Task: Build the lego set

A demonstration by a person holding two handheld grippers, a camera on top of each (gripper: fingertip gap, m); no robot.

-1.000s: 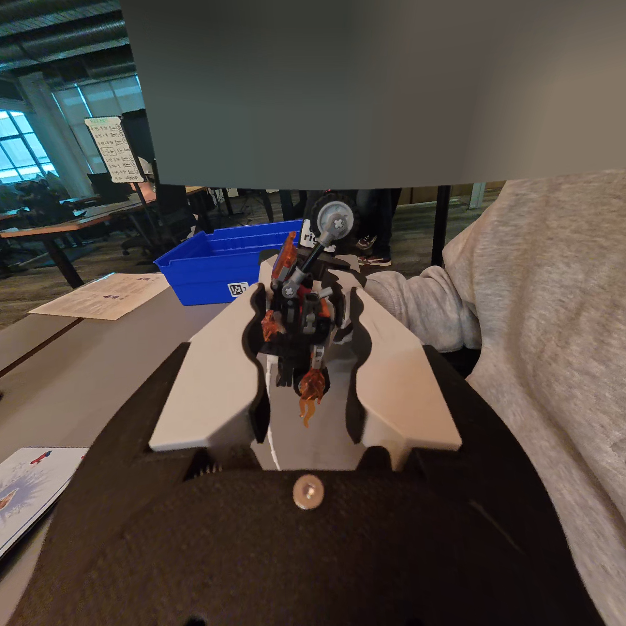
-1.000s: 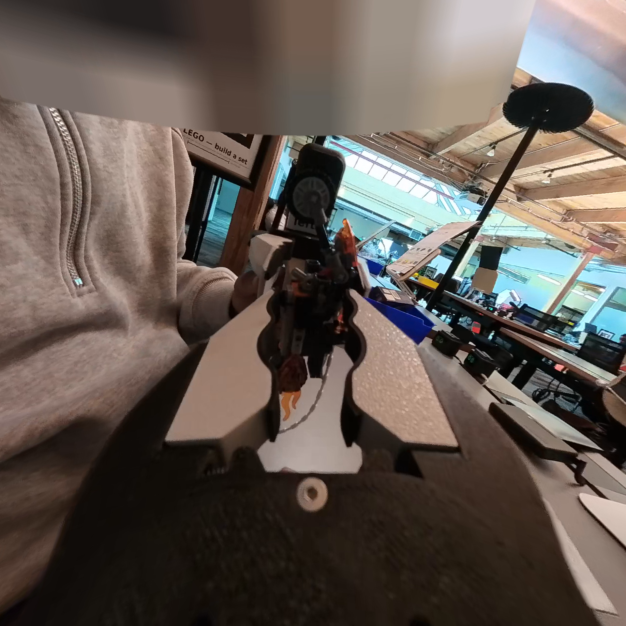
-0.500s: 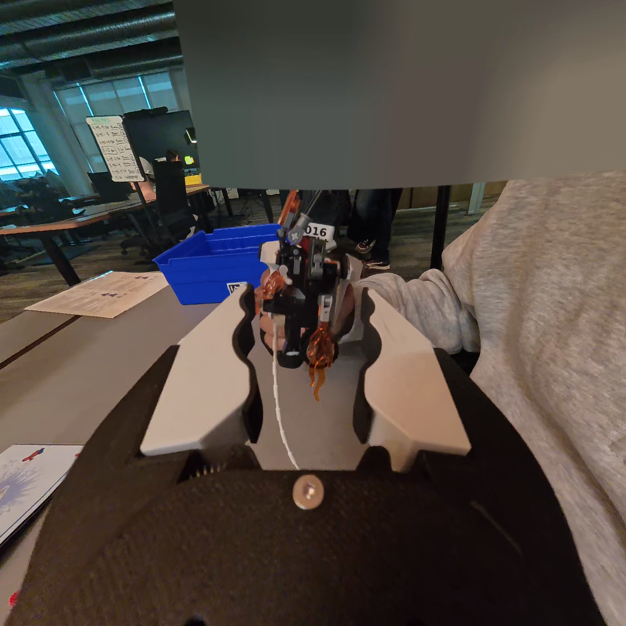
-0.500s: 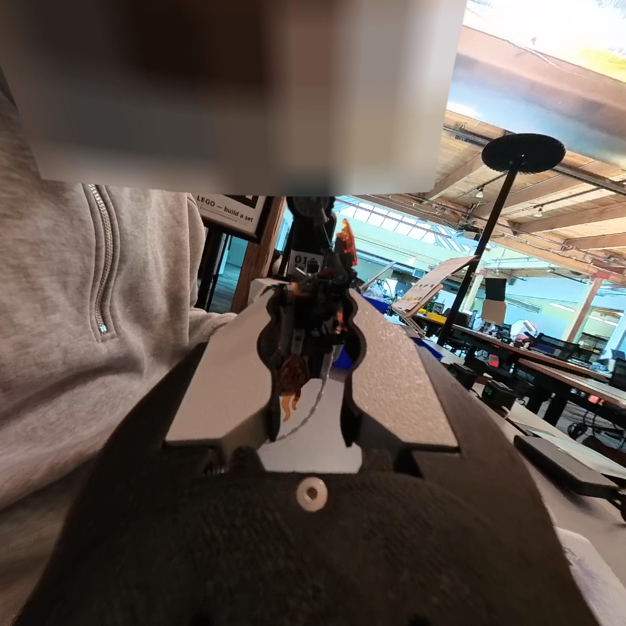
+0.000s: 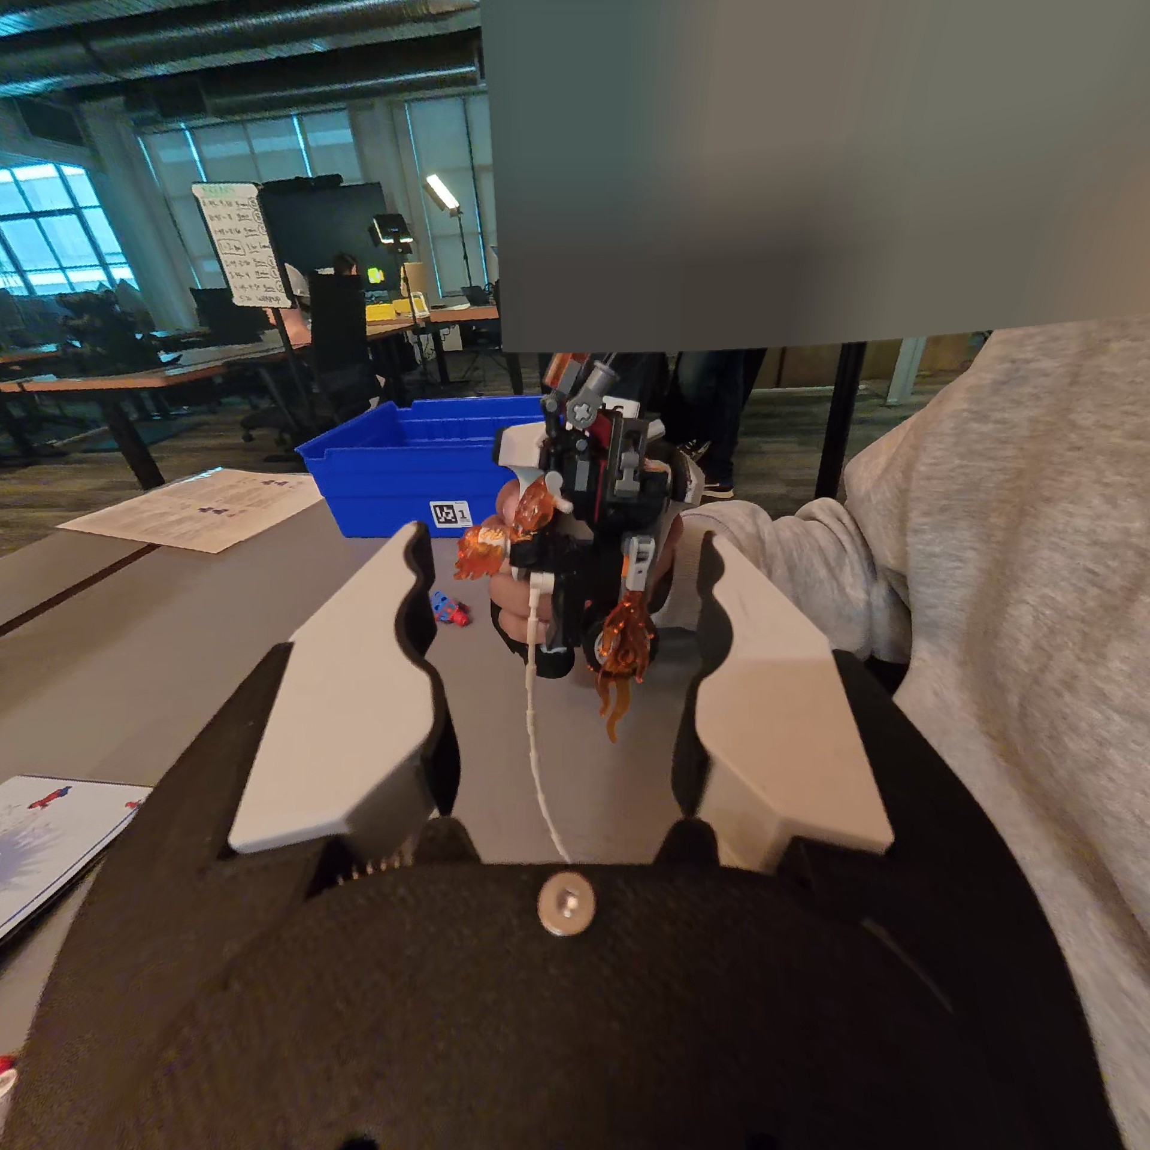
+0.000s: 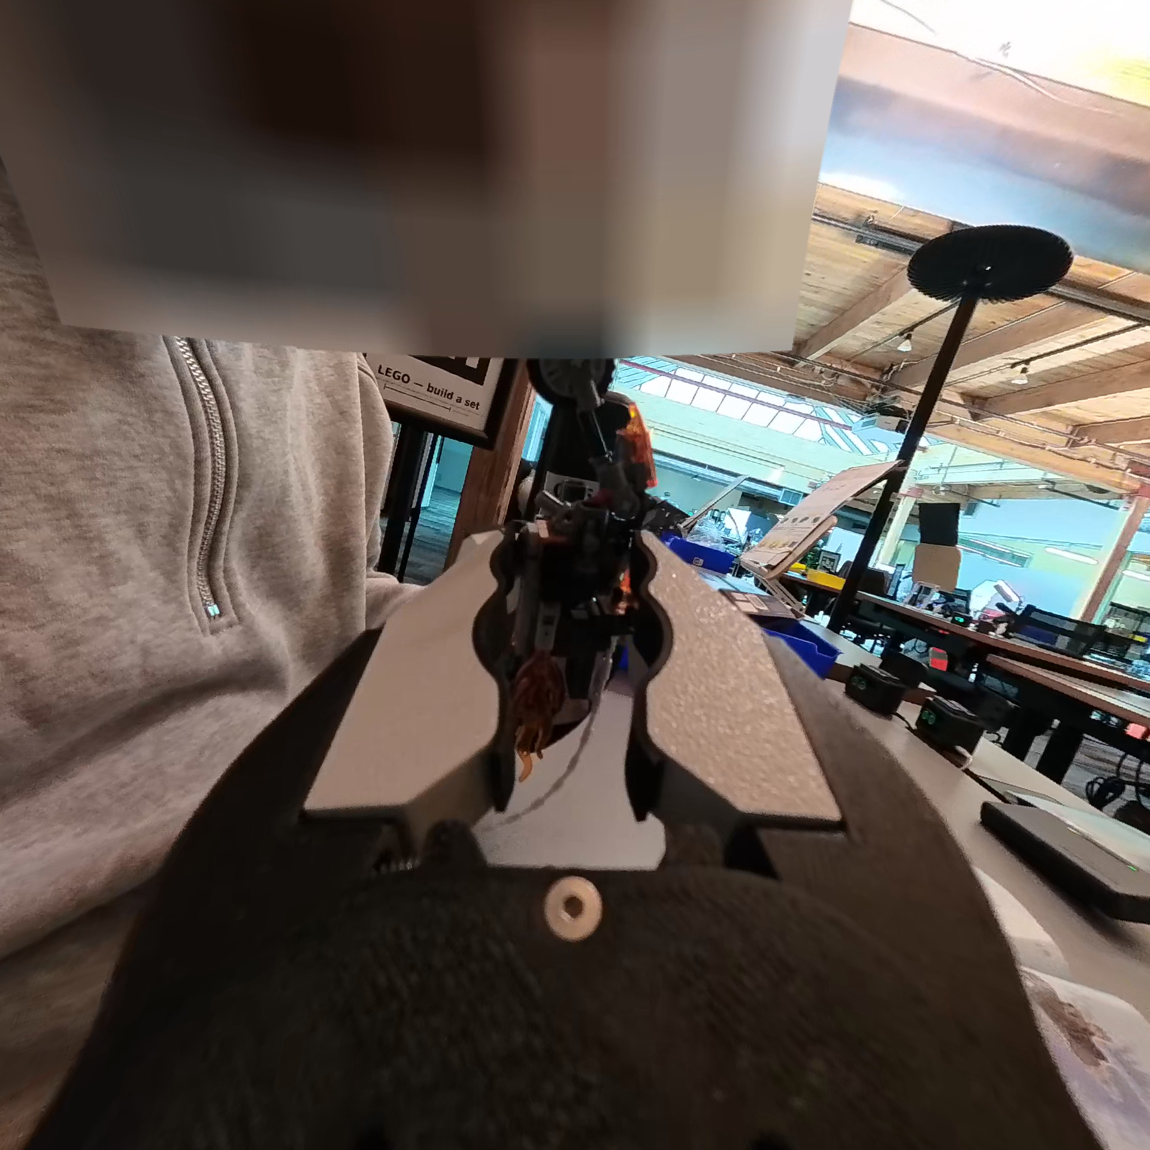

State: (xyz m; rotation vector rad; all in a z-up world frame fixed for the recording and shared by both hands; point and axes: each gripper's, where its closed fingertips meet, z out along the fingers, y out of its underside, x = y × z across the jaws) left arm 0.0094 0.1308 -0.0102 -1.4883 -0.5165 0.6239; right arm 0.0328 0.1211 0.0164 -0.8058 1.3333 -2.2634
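left gripper [image 5: 563, 560]: your jaws stand apart, nothing between them; lego model [image 5: 585, 529] hangs beyond, at 12 o'clock | right gripper [image 6: 569, 572]: your jaws clamp the model [image 6: 572, 597] | risk: one-sided hold, so flame pieces [image 5: 622, 647] at 6 o'clock and white cord [image 5: 535, 715] may snag or pop off if you twist

Blue bin [image 5: 411, 460] stands on the grey table [image 5: 155, 653] at 12 o'clock, a square marker tag on its front wall. Printed sheet [image 5: 193, 507] lies at 10 o'clock. Whiteboard [image 5: 239, 252] stands beyond at 11 o'clock. Right wrist view: black floor lamp [image 6: 921, 398] at 2 o'clock, dark flat device [image 6: 1070, 852] at 4 o'clock.
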